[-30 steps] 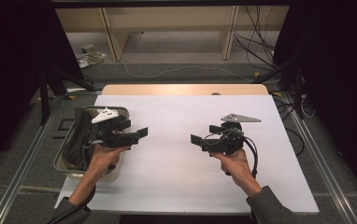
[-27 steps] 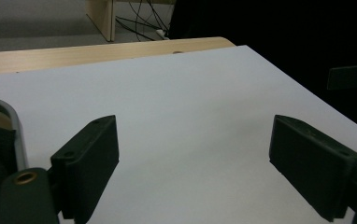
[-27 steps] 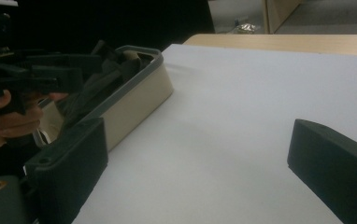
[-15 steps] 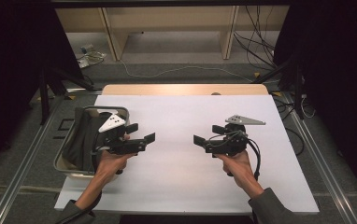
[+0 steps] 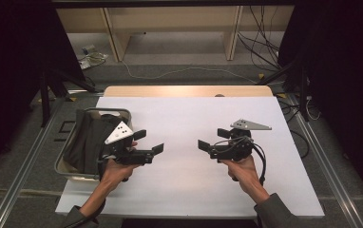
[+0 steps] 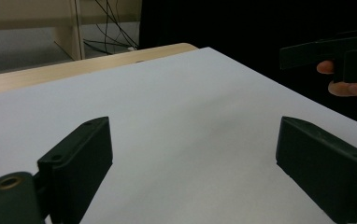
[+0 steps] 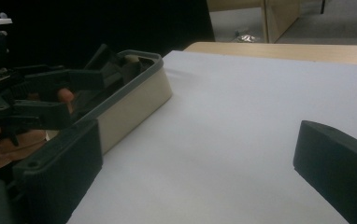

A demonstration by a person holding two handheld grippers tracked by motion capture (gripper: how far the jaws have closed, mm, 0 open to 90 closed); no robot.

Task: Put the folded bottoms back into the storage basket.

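White board covers most of your table [image 5: 189, 190], with a strip of bare wood showing at the far edge and dark curtains closing in on both sides, so the work area reads plain and uncluttered. You hold the left gripper [image 5: 150, 142] just off the right rim of the bin [image 5: 75, 173], which sits at the left edge of the board, partly over its side. Its jaws are spread and have just been opening wider, with nothing between them; in the left gripper view they frame only bare board. That placement suggests you are keeping the tool close to the bin because the dark fabric [image 5: 90, 137] heaped inside it is the thing nearest your reach.

Your right gripper [image 5: 213, 140] hovers over the middle-right of the board, well apart from the bin, pointing across at your other hand. Its jaws are also spread, have just been opening, and grip nothing. From the right gripper view you look straight along the board at the bin's cream wall [image 7: 134, 105] and its grey rim, so this hand seems parked where it can watch and come in second.

Both tools face each other across open board, which leaves you a clear space to lay the fabric.
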